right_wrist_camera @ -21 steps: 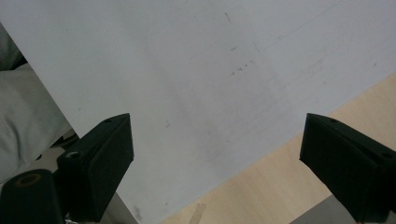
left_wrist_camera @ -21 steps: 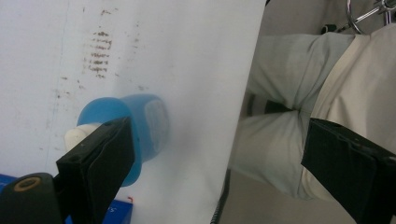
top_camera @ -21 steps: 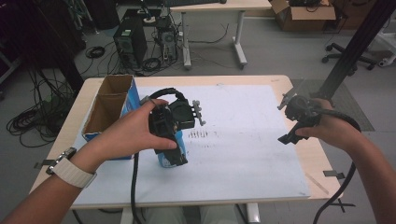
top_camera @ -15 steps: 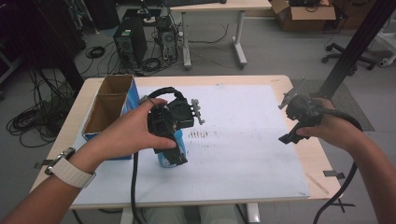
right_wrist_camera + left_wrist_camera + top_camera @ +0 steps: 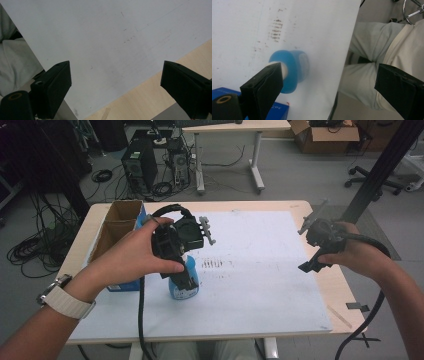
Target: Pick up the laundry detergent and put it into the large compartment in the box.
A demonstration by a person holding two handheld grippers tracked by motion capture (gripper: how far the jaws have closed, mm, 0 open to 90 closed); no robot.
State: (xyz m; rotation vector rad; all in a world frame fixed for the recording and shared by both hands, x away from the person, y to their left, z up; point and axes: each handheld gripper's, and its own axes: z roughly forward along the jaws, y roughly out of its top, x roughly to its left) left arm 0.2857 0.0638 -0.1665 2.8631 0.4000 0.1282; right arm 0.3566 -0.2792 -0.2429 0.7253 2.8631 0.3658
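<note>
1. Grey floor lies behind the wooden table [image 5: 280, 206], with computer towers [image 5: 139, 167] and loose cables on it.
2. A big white sheet [image 5: 260, 280] covers most of the table top.
3. A blue bottle [image 5: 184, 281] stands on the white sheet, near the person's side of the table.
4. In the left gripper view the blue bottle [image 5: 293, 68] is seen from above, with a pale top.
5. The left gripper [image 5: 181, 251] hangs right over the bottle, held by the left hand [image 5: 131, 257].
6. The left gripper's [image 5: 332, 82] jaws stand wide apart. One black jaw sits in front of the bottle's top. I cannot tell if it touches it. The other jaw is well away from the bottle, and nothing is squeezed.
7. A brown cardboard box [image 5: 112, 232] with a blue side stands just left of the bottle.
8. The right gripper [image 5: 320, 251] is held by the right hand [image 5: 357, 255] over the right edge of the table, well apart from the bottle.
9. In the right gripper view the right gripper's [image 5: 116, 87] jaws are wide apart too, with nothing between them but the sheet and the wood below.
</note>
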